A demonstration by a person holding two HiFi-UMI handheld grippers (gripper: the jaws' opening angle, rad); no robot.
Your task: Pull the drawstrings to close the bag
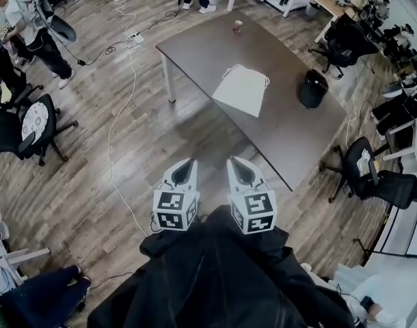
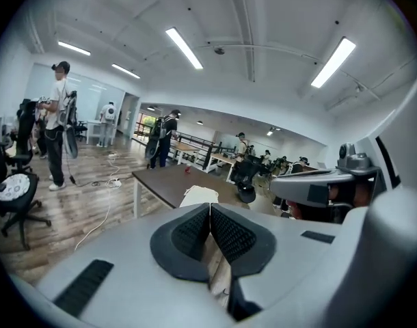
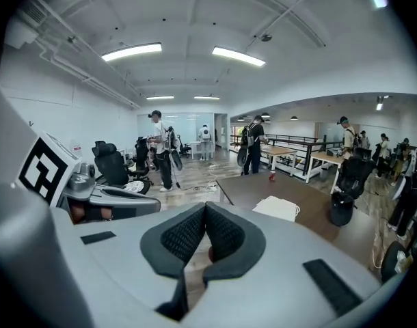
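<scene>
Left gripper (image 1: 187,162) and right gripper (image 1: 236,161) are both clenched on nothing, well short of the table (image 1: 195,50). The white bag (image 1: 241,91) lies flat by the table's near edge, with cords (thin loops) at its far end. Best to open the jaws while approaching, take one cord each, and pull apart evenly.

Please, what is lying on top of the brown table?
A flat white drawstring bag, a black container and a small red cup. Anything under the bag is covered.

1 bag (image 1: 241,91), 1 cup (image 1: 237,26), 1 tbl (image 1: 202,53).
</scene>
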